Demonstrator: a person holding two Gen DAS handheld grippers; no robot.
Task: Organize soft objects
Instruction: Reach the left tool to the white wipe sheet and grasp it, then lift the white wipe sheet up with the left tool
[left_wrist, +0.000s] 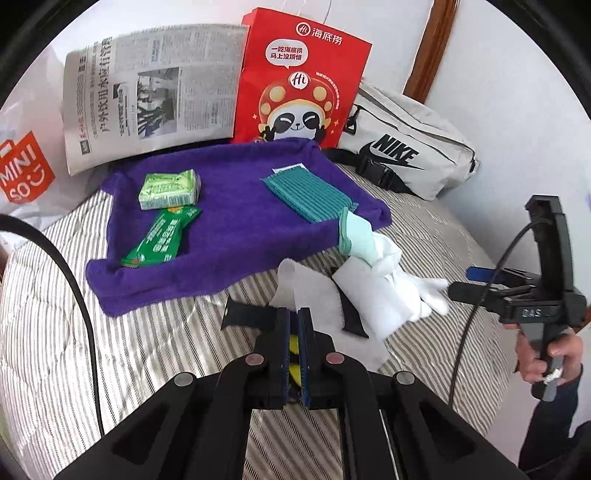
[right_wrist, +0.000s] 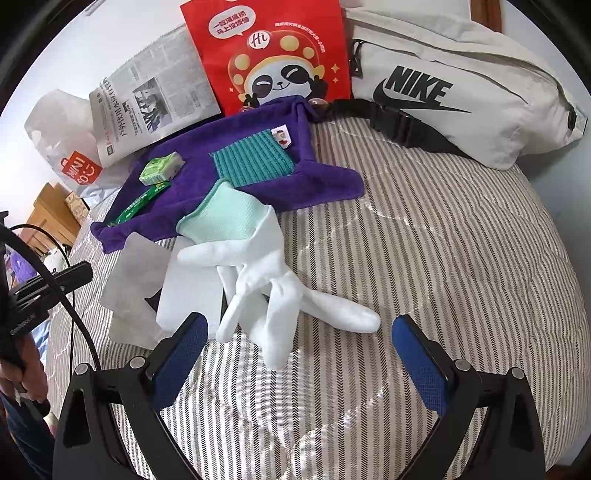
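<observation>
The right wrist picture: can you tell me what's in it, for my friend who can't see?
Open blue-padded tongs hover over a white glove lying on a striped bed cover. Behind it a purple towel holds a teal cloth and green packets. A red panda bag, a newspaper and a pale Nike bag stand at the back.

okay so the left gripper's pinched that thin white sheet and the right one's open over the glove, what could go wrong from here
1. The left gripper pinches only an edge of the thin white sheet; a pull could tear it or let it slip.
2. The sheet lies partly under the white glove, so lifting it may drag the glove along.
3. The right gripper is open near the glove's fingers; closing there might catch one fingertip, or the striped quilt too.
</observation>
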